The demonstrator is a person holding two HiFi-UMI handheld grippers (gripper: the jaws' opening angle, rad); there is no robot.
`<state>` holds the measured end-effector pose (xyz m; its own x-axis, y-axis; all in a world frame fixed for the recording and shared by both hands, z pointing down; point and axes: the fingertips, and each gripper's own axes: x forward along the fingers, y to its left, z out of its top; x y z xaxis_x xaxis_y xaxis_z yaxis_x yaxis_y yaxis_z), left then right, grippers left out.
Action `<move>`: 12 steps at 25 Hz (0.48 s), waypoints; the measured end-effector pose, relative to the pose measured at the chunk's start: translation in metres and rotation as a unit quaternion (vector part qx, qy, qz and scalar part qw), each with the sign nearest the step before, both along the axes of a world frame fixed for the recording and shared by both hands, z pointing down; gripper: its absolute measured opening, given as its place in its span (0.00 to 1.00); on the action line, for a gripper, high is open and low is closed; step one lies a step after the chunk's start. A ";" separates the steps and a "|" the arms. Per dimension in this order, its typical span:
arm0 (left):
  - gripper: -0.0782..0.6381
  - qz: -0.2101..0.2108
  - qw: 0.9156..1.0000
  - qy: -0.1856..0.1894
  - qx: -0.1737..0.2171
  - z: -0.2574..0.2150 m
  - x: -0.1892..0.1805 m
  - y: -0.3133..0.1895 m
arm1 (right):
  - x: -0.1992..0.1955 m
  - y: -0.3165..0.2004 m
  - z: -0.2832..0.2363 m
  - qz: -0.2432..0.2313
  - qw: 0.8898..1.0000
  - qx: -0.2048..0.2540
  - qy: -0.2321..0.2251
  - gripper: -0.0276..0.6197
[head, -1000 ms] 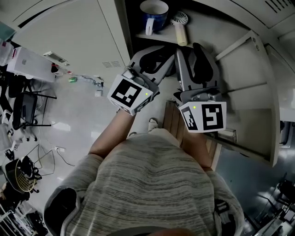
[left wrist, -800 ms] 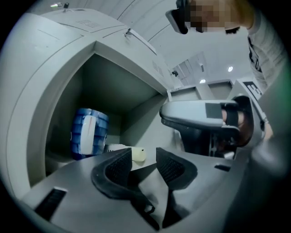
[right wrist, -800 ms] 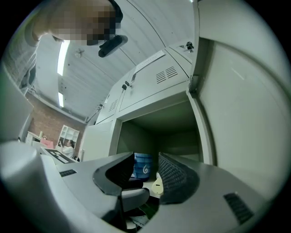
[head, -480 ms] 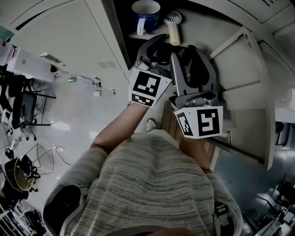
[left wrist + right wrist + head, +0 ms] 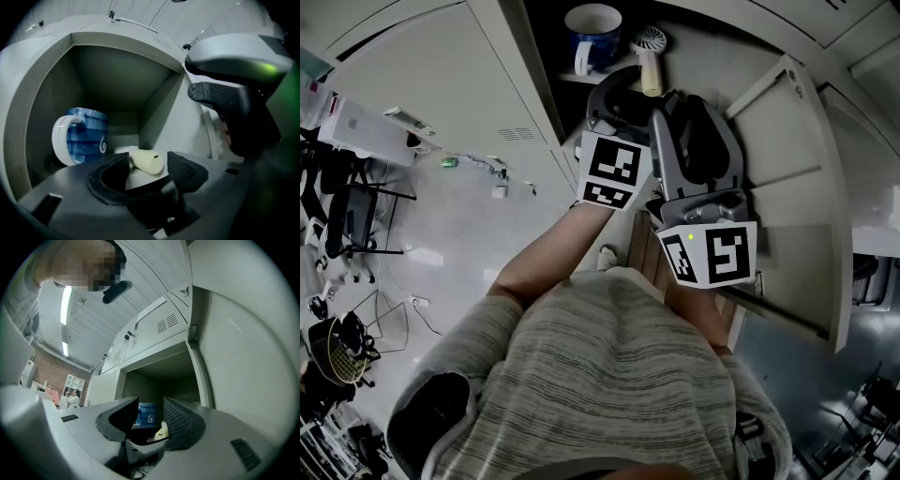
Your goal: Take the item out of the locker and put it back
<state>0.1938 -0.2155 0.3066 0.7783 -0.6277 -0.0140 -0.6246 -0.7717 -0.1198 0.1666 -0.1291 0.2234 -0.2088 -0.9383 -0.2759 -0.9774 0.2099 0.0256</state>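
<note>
Left gripper view: left tool, jaws just opened wide around the handheld fan, must next close to take it out.

Your mug is blue with darker bands, a white handle, a white inside and a white curl on its side. The fan has a cream handle and a white head. The locker is pale grey. Your left gripper and right gripper are grey with black, dot-textured jaws. Each cube bears black-and-white squares, and the right one shows a green light. Your shirt is grey with thin darker stripes.
</note>
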 end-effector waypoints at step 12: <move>0.35 0.052 0.998 0.006 -0.037 0.004 -0.023 -0.002 | -0.002 -0.007 -0.003 -0.016 1.000 0.006 -0.020 0.29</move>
